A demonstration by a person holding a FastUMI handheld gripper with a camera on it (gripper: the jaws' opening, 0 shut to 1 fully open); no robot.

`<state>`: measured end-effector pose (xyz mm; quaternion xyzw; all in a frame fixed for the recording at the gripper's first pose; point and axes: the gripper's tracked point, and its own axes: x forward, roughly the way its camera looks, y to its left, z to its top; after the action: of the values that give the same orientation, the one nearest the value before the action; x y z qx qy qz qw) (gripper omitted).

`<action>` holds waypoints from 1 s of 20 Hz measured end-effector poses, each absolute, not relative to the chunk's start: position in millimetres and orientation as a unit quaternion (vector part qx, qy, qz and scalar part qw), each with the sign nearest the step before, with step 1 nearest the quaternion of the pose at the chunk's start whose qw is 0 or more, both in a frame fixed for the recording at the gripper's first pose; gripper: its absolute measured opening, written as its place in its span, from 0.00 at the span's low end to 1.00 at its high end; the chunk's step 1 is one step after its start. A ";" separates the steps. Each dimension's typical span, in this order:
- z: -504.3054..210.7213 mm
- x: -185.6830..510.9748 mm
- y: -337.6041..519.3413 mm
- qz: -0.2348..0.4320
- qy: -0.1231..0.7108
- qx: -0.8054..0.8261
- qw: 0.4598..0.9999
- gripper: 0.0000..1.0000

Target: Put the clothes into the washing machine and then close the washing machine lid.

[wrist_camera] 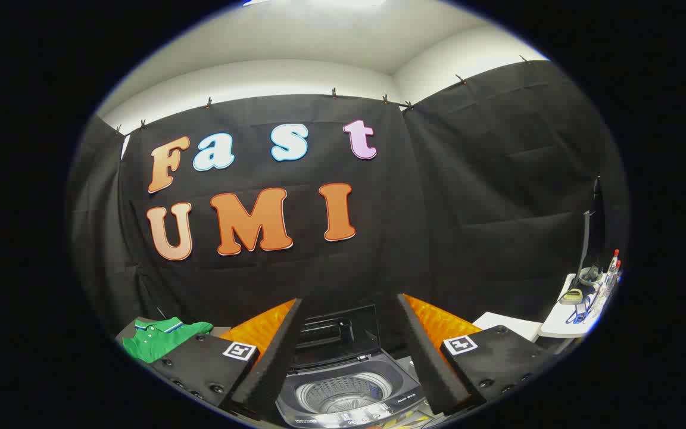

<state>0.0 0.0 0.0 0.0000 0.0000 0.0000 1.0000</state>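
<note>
A small top-loading washing machine (349, 390) stands just ahead of my gripper (349, 307), framed between the two fingers. Its lid (336, 333) is raised upright at the back, and the grey ribbed drum (343, 394) shows below with nothing visible in it. A green polo shirt (161, 336) with a striped collar lies flat on the surface to the left, beyond the left finger. My gripper is open and holds nothing; the fingers stand wide apart above the machine.
At the far right a white table (575, 316) carries small items, among them bottles with red caps (614, 265) and a blue cord. A second white surface (507, 325) sits closer, behind the right finger. Black cloth walls close the booth behind.
</note>
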 end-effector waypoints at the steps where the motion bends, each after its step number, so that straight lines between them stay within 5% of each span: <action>1: -1.0 0.0 -0.2 0.000 0.001 0.000 1.000 0.98; 20: -4.0 1.3 14.4 0.020 0.012 0.006 1.000 0.98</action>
<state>1.3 14.4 -4.0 0.0060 0.0121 0.0202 0.9997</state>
